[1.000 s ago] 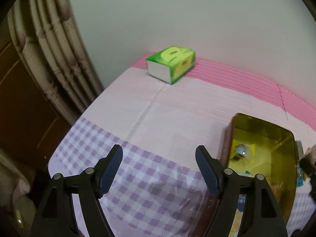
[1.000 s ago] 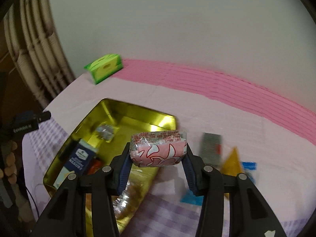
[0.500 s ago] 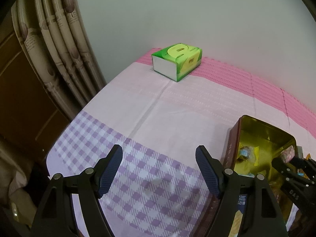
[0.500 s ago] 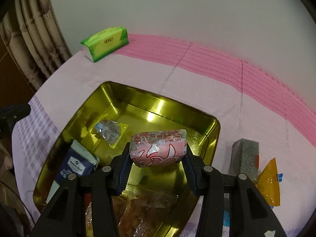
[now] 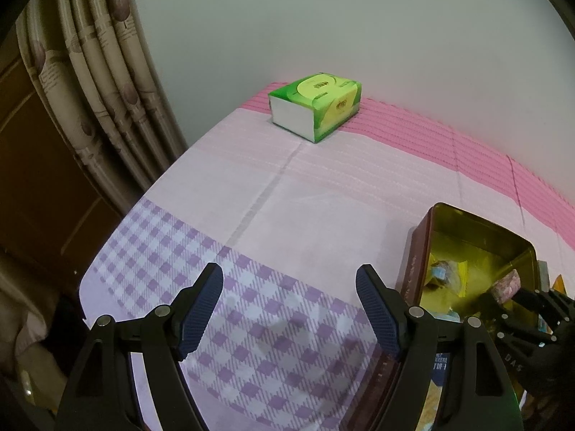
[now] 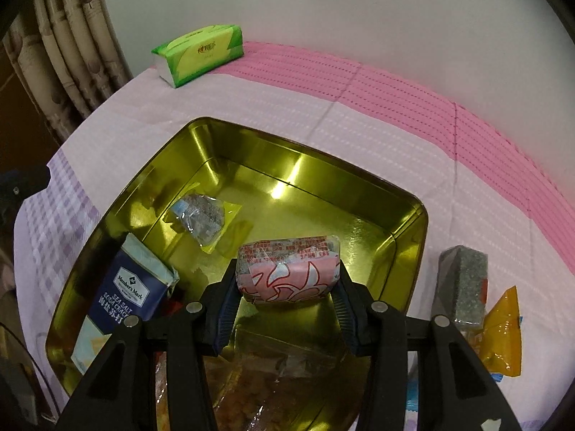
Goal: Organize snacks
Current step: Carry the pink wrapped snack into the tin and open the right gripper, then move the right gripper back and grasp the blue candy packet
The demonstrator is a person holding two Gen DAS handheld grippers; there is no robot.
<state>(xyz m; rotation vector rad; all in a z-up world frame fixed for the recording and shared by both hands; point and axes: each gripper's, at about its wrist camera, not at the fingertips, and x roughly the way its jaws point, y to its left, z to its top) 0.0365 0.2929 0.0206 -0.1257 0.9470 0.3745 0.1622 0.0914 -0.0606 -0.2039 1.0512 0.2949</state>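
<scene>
Since one second ago my right gripper (image 6: pixel 287 287) came over the gold tin (image 6: pixel 402 230), clenched on the pink snack packet (image 6: pixel 287 269); my left gripper (image 5: pixel 289 309) stands released, empty.

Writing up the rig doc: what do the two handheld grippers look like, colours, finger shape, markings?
Both match. Left gripper and right gripper: matte black plastic linkage arms with silver round pivot pins, ending in two tapered fingers faced with dark blue ribbed pads. In the left wrist view, the right gripper's body shows pale lettering, only partly legible. No cables, hands or sleeves in view.
</scene>
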